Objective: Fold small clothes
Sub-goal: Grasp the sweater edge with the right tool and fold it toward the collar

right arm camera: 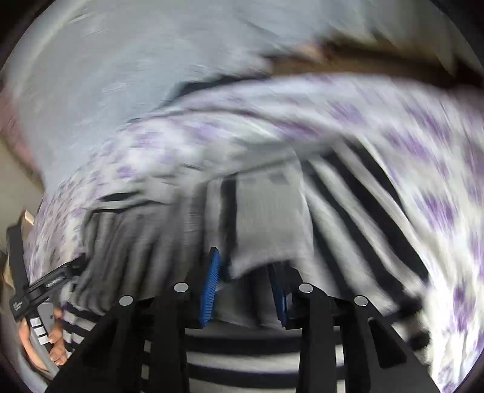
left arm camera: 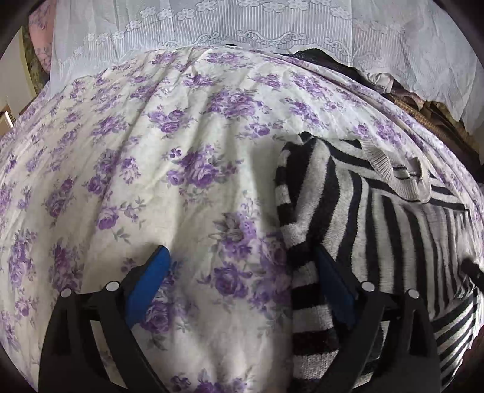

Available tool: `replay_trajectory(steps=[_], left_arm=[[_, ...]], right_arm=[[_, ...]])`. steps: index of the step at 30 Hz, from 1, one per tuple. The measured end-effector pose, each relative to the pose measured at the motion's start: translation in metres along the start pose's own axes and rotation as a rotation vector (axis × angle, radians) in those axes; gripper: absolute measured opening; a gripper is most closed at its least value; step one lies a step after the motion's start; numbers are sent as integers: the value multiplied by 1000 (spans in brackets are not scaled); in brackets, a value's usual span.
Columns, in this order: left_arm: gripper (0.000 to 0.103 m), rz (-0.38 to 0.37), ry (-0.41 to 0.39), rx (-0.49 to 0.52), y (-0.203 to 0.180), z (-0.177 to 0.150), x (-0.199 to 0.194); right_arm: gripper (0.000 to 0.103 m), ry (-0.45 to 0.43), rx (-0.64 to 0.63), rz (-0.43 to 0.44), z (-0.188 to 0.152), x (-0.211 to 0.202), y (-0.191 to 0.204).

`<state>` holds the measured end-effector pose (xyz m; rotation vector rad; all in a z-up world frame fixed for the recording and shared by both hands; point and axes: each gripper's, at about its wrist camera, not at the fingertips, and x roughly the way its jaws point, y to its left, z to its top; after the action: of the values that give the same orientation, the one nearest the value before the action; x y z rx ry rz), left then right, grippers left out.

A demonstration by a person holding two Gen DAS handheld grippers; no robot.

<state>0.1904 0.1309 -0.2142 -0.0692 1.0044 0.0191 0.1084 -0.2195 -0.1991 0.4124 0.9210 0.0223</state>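
A black-and-white striped knit sweater [left arm camera: 363,217] lies on the flowered bedsheet [left arm camera: 187,169], its ribbed collar [left arm camera: 393,172] toward the far right. My left gripper [left arm camera: 242,266] stands wide open at the sweater's left edge. Its right finger [left arm camera: 332,281] is over the stripes, its left finger [left arm camera: 154,272] over bare sheet. In the blurred right wrist view my right gripper [right arm camera: 245,287] has its blue pads [right arm camera: 210,284] narrow around a raised fold of the striped sweater [right arm camera: 266,217], which looks sharper than the smeared background.
A white lace curtain [left arm camera: 242,27] hangs behind the bed. Dark and brown things [left arm camera: 423,105] sit at the bed's far right edge. In the right wrist view a hand [right arm camera: 54,341] holds the other gripper [right arm camera: 54,281] at the lower left.
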Motion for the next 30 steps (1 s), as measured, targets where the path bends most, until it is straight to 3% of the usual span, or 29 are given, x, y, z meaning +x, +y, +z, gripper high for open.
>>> replay_trajectory(steps=[2, 7, 10, 11, 14, 16, 18, 20, 23, 25, 26, 27, 29, 30], left_arm=[[93, -1, -1, -2, 1, -1, -1], [92, -7, -13, -13, 3, -2, -5], [82, -52, -46, -11, 3, -2, -19], [81, -71, -58, -8, 2, -2, -24], [81, -93, -125, 65, -17, -6, -43], [81, 33, -128, 171, -40, -12, -37], [84, 91, -43, 217, -49, -17, -11], [87, 79, -17, 197, -45, -14, -7], [84, 31, -43, 138, -33, -6, -27], [84, -53, -91, 105, -32, 2, -47], [84, -94, -103, 107, -38, 6, -53], [85, -130, -109, 127, -47, 11, -58], [88, -118, -100, 181, -67, 17, -50], [89, -69, -77, 225, -81, 22, -35]], right_arm=[[30, -5, 88, 139, -9, -7, -28], [35, 5, 189, 274, -11, -13, -35], [34, -6, 216, 266, 0, -8, -32], [13, -24, 217, 255, 6, -7, -32], [9, -123, 129, 209, 15, -19, -20], [13, -108, 68, 131, 17, -12, -16], [14, -33, 103, 76, 8, 9, -35], [14, -51, 135, 137, -1, 9, -49], [23, -114, 155, 111, 3, -16, -43], [32, -184, 97, 105, 13, -33, -29], [40, -192, 28, 92, 22, -36, -14], [41, -186, -2, 86, 29, -34, -6], [41, -144, -38, 79, 41, -19, 9], [42, -113, -42, 79, 48, -6, 14]])
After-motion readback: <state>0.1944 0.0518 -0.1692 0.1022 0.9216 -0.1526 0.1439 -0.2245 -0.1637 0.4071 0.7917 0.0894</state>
